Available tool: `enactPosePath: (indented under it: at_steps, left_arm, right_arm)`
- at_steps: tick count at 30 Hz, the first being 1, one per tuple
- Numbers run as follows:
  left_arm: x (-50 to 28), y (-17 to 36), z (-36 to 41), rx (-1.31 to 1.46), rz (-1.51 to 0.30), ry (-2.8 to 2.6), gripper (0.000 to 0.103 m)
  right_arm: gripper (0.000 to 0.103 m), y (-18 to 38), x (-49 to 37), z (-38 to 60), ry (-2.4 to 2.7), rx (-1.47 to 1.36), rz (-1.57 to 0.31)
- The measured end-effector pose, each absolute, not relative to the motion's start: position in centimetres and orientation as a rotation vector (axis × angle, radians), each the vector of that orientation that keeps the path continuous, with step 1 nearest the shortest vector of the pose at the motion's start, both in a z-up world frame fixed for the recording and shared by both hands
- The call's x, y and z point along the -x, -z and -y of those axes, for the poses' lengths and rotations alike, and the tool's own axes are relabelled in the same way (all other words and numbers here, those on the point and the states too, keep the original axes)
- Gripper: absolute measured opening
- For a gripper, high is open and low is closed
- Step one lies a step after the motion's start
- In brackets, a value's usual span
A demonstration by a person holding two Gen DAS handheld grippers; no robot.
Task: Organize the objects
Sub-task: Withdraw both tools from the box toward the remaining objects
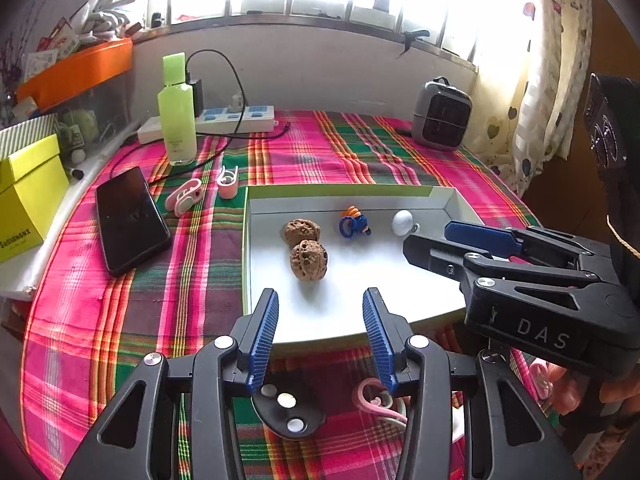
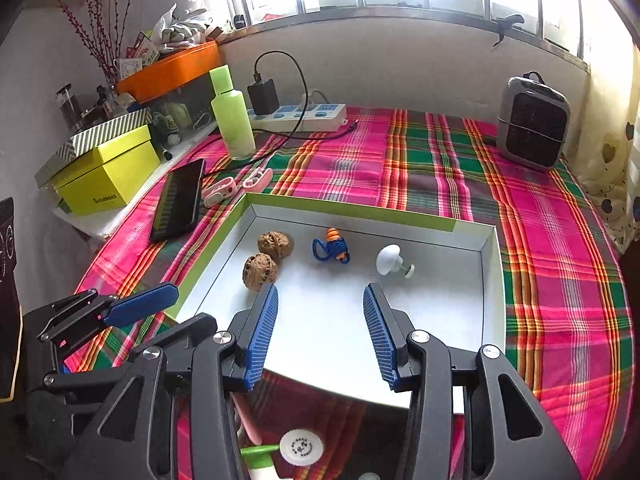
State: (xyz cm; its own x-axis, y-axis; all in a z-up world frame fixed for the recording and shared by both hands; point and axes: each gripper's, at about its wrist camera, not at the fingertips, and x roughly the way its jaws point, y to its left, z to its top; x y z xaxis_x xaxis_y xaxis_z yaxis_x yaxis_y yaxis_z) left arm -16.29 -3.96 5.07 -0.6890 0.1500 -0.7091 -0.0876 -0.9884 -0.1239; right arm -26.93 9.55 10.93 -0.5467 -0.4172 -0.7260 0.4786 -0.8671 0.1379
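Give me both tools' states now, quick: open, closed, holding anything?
Left tool: open, nothing between its fingers, above the tray's near edge.
Right tool: open, holding nothing, over the tray too.

White letters "DAS" are showing on the black body of the right gripper, seen in left wrist view. Print on the yellow box and round white cap is staying too blurry to read.

Tray set on desk. In tray, left to right: two walnuts touching each other, toy, knob, each well apart. Phone and two clips laid left of tray. Bottle and power strip placed behind; heater at far right.
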Motion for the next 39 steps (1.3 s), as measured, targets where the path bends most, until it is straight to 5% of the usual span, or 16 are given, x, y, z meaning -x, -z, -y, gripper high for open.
enactPosePath:
  at_steps: [39]
  left_arm:
    - [10.5, -2.7, 7.2, 1.220, 0.251, -2.759, 0.044]
  right_arm:
    - [0.046, -9.1, 17.4, -18.7, 2.562, -1.061, -0.027]
